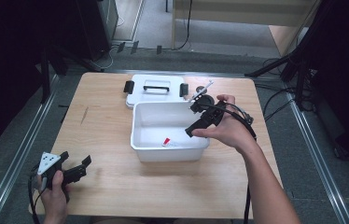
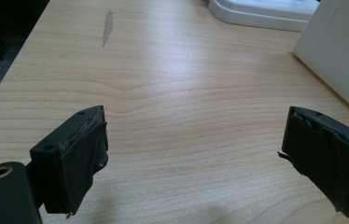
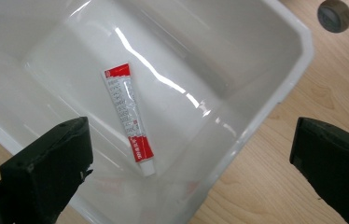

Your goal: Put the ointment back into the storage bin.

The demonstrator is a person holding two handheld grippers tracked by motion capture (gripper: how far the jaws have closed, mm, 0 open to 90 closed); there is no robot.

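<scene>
Flat red-and-white tube lies in the glossy white tub (both grippers' jaws apart, empty).

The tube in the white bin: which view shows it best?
The right gripper view: the tube lies in full on the floor of the white bin, red ends and print visible. The high view shows a red-and-white sliver by the near wall.

- You see a white tube with red bands at both ends and small grey print between.
- Your bin is glossy white.
- Your lid is white with black clasps.
- Your bench is pale wood grain, with one grey smear.
- Your fingers are black.
</scene>
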